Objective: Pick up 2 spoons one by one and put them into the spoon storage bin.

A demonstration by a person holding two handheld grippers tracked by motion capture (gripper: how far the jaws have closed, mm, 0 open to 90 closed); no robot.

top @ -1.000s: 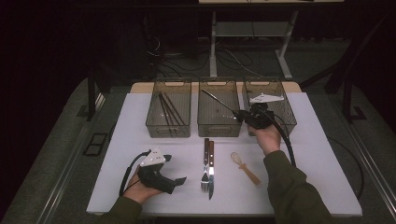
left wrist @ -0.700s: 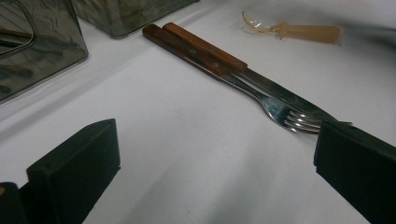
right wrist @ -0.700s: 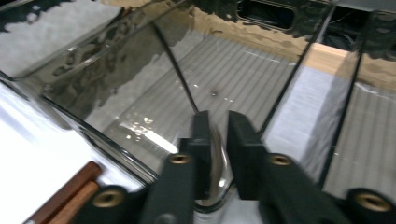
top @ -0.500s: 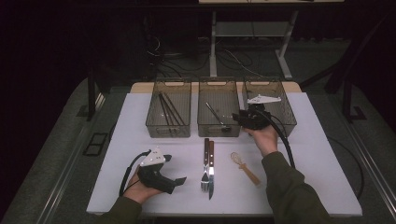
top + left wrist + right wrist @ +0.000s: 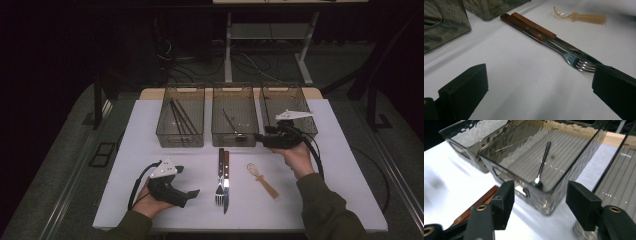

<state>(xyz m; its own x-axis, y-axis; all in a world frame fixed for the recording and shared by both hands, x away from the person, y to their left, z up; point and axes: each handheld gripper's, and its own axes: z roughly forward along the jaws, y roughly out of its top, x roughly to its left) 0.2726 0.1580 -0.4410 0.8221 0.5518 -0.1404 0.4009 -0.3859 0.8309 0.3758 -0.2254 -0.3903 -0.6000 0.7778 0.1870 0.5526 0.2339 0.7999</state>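
Observation:
A metal spoon (image 5: 542, 162) lies loose in the middle clear bin (image 5: 556, 195), seen from above as a thin spoon (image 5: 230, 121) in that bin (image 5: 235, 139). My right gripper (image 5: 261, 137) hovers just in front of the bin's front wall. Its jaws have just been opening and stand apart, with nothing between them in the right gripper view (image 5: 543, 195). My left gripper (image 5: 189, 196) rests on the white table at the front left, open and empty (image 5: 539, 85). It points at a wood-handled fork (image 5: 574, 58) and knife (image 5: 536, 25) lying side by side.
Dark sticks (image 5: 180, 117) lie in the left bin (image 5: 180, 140). The right bin (image 5: 300, 100) stands behind my right hand. An amber plastic spoon (image 5: 262, 179) lies right of the fork (image 5: 219, 172) and knife (image 5: 226, 175). The white mat's front edge is near my forearms.
The right gripper held the metal spoon over the middle bin, let it drop inside, opened its jaws and drew back toward the bin's front wall. The left hand has stayed put.

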